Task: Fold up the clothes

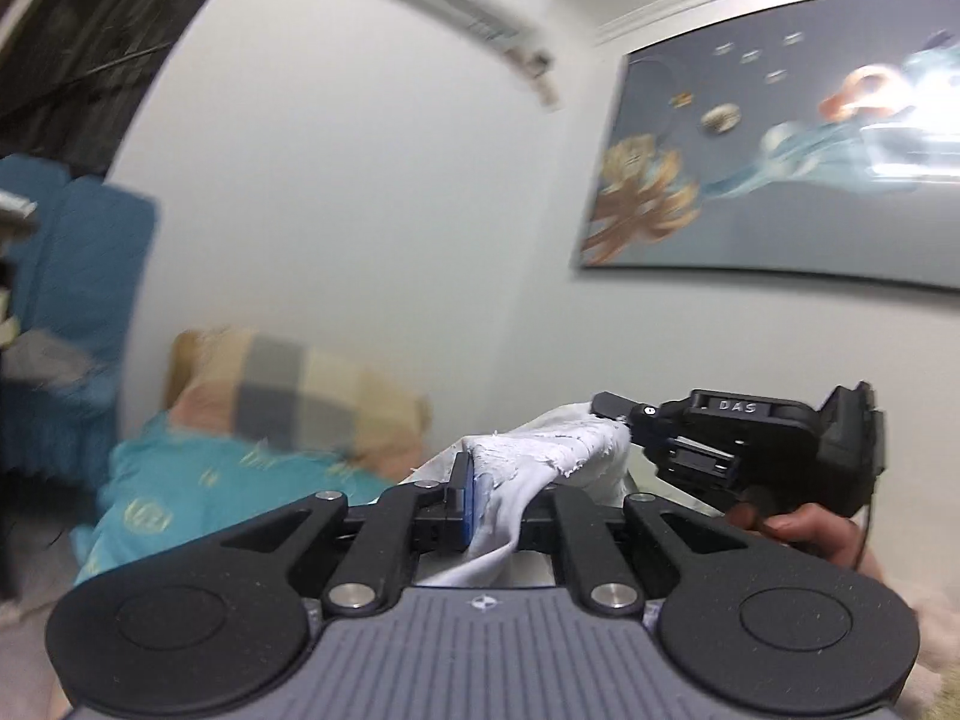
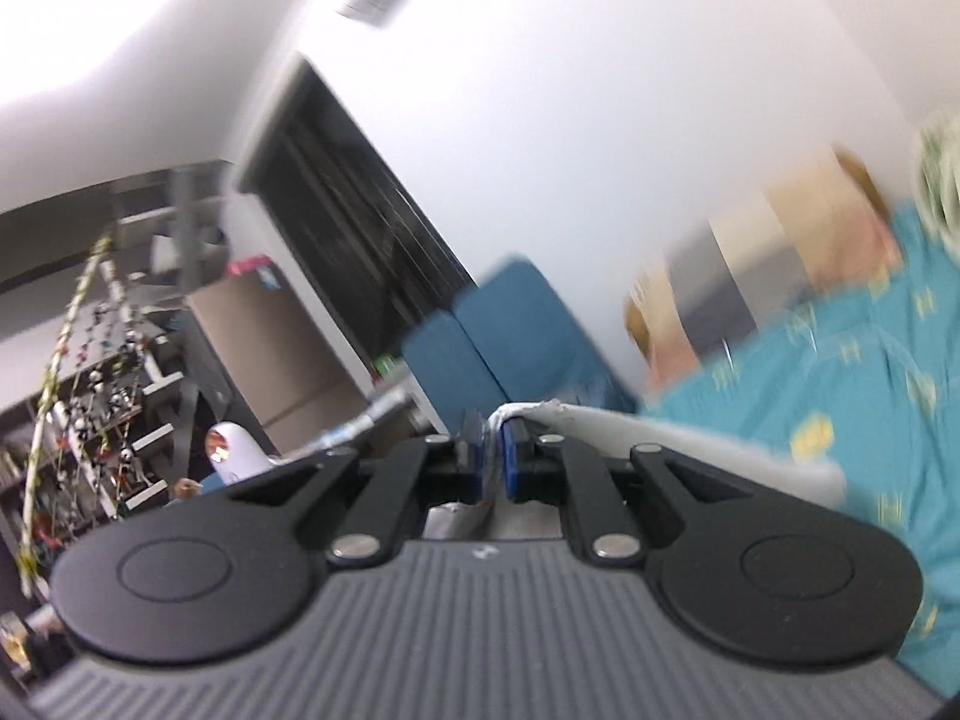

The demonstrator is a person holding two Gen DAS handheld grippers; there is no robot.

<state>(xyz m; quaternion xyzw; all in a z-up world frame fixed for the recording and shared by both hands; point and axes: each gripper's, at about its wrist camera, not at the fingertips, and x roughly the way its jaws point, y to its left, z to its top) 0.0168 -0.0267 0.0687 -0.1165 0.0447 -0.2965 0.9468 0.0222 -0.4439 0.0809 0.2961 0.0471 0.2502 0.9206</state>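
A white garment [image 1: 552, 456] with a frayed edge is stretched in the air between both grippers. My left gripper [image 1: 480, 498] is shut on one bunched end of it, cloth spilling over the blue pads. In the left wrist view my right gripper [image 1: 618, 420] comes in from the right, held by a hand [image 1: 798, 531], and pinches the other end. In the right wrist view my right gripper [image 2: 493, 456] is shut on a thin fold of the white garment [image 2: 660, 429], which trails off to the right above the bed.
A teal patterned bedspread [image 1: 198, 492] [image 2: 840, 396] lies below, with a checked pillow [image 1: 288, 396] [image 2: 750, 276] against the white wall. A blue chair [image 2: 510, 324] stands left of the bed. A picture [image 1: 780, 162] hangs on the wall; shelves [image 2: 108, 372] stand far left.
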